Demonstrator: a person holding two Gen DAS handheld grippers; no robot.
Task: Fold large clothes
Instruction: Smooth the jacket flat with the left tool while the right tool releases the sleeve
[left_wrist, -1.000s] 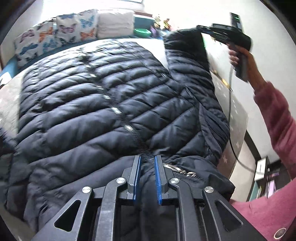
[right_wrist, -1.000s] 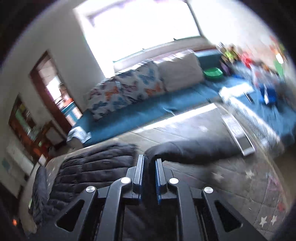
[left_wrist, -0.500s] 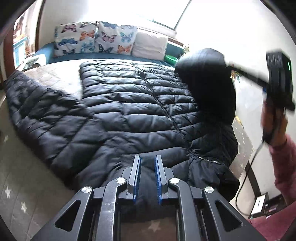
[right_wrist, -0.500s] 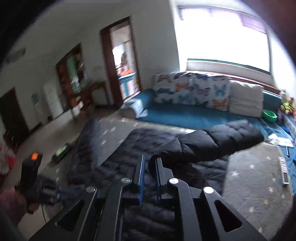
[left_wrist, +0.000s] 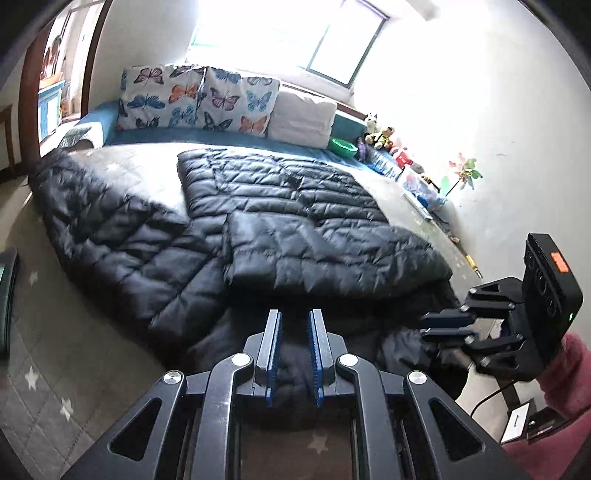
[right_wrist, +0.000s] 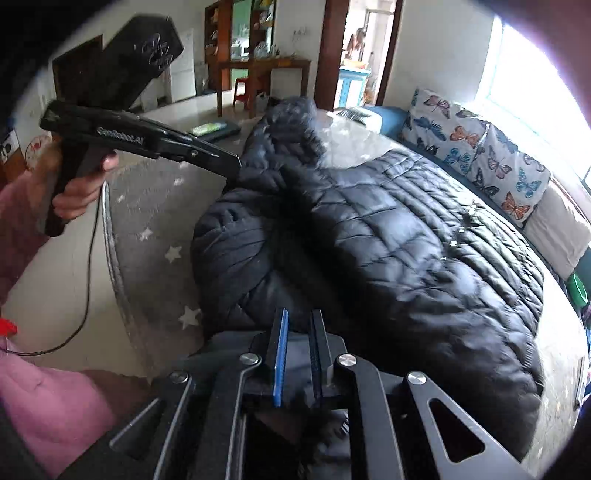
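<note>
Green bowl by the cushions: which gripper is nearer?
Right, by a judgement. The right gripper sits at the jacket edge on the bowl's side; the left gripper is at the hem's middle, further across.

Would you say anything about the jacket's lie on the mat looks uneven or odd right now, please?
Yes: the black puffer jacket is folded lopsidedly. One sleeve lies across the body, while the other sleeve sprawls out over the star-patterned mat. The collar end bunches by the left tongs.

black quilted puffer jacket (left_wrist: 295, 229), one sleeve folded across
</note>
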